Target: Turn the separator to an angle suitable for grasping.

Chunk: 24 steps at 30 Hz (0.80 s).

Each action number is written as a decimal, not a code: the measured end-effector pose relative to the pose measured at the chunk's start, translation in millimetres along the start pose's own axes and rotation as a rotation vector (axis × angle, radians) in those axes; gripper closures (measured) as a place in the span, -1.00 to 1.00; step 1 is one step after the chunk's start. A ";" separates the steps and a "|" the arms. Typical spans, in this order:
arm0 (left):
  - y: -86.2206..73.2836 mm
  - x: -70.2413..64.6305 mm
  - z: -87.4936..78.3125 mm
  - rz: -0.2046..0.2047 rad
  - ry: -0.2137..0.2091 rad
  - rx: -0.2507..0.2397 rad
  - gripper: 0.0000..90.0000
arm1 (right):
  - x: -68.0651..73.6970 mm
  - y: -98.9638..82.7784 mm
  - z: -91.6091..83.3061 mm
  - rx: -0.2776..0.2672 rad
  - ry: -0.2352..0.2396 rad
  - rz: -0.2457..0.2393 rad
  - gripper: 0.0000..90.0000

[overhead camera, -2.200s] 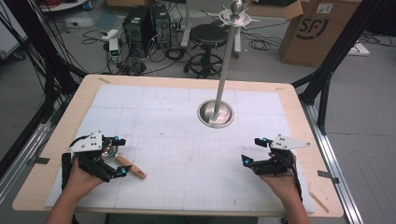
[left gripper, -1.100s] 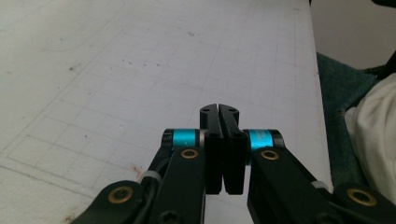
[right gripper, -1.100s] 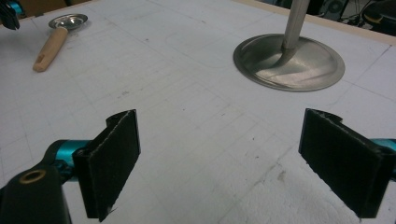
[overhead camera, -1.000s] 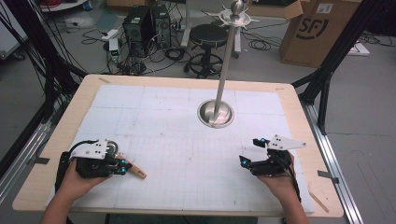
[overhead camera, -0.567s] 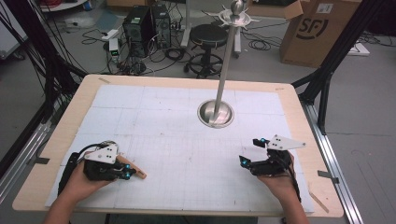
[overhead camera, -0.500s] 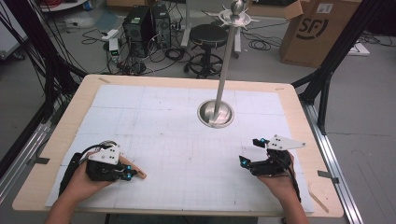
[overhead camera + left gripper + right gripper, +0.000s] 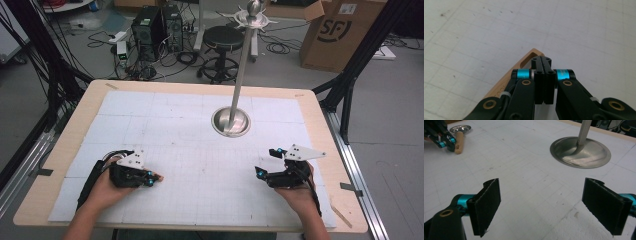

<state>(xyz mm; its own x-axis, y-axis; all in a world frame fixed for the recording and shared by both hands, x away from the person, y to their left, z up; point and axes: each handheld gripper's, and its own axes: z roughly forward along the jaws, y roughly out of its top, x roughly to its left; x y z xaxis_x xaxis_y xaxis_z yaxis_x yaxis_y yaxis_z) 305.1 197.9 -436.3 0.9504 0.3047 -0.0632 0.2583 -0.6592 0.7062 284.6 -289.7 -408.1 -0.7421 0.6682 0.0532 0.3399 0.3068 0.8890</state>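
At the lower left of the high view, the left gripper (image 7: 148,178), jaws pressed together, sits over the wooden piece (image 7: 524,62). At lower right, the right gripper (image 7: 261,172) rests with jaws spread.

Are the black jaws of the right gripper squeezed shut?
No, in the right gripper view the jaws of the right gripper stand wide apart, with bare white gridded table mat between them.

The handle (image 7: 522,65) is pale, smooth wood, matt. The stand (image 7: 231,121) is polished metal with a glossy dished base, on a surface (image 7: 200,150) of matt white gridded sheet edged in light wood. Each tool (image 7: 554,205) has rough matt black pads (image 7: 488,202)
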 end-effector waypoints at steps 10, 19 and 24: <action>16.9 11.3 19.7 -0.045 0.003 -0.002 0.99 | -0.4 -1.6 -0.3 0.008 -0.001 0.011 -0.68; 20.0 17.6 24.4 -0.083 0.016 -0.020 0.99 | -3.8 -5.0 -1.9 0.010 -0.009 0.023 -0.68; 21.2 14.0 18.1 -0.075 0.001 -0.051 0.90 | -5.1 -6.8 -2.5 0.017 -0.014 0.026 -0.68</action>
<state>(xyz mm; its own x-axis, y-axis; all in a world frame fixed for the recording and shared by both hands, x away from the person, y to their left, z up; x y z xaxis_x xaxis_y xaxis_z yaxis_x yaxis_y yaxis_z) 327.0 175.8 -435.0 0.9286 0.3524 -0.1167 0.3195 -0.5987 0.7345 284.7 -297.0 -413.3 -0.7246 0.6857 0.0697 0.3687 0.3002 0.8797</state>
